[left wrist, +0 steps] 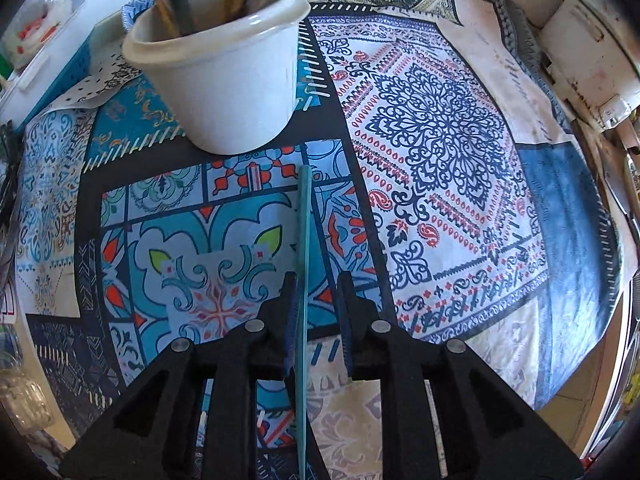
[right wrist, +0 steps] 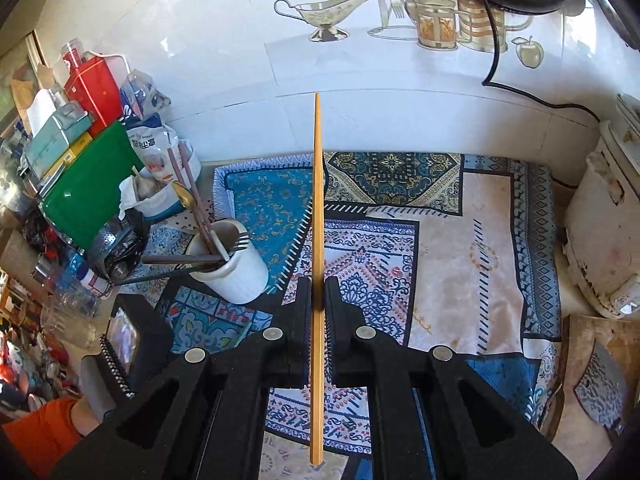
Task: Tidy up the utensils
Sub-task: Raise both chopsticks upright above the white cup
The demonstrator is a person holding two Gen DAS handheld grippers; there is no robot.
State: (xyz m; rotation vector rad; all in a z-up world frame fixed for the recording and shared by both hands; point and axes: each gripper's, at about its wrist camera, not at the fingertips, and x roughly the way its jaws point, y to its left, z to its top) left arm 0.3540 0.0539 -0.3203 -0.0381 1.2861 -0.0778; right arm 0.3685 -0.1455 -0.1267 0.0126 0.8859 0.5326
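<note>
A teal chopstick (left wrist: 305, 240) runs lengthwise between the fingers of my left gripper (left wrist: 318, 288), over the patterned cloth (left wrist: 440, 140). The jaws stand apart; the stick rests against the left pad and a gap shows on its right side. Just ahead stands a white utensil cup (left wrist: 224, 80) with several chopsticks in it. My right gripper (right wrist: 318, 292) is shut on a light wooden chopstick (right wrist: 317, 200), which points up and away above the cloth. The same cup (right wrist: 232, 268), to the left of that gripper, holds chopsticks, a fork and a gold spoon.
Boxes, a green board (right wrist: 88, 196), bags and bottles crowd the left side behind the cup. A white appliance (right wrist: 600, 220) stands at the right edge. A tiled wall (right wrist: 360, 100) closes the back. An orange sleeve (right wrist: 36, 436) shows at lower left.
</note>
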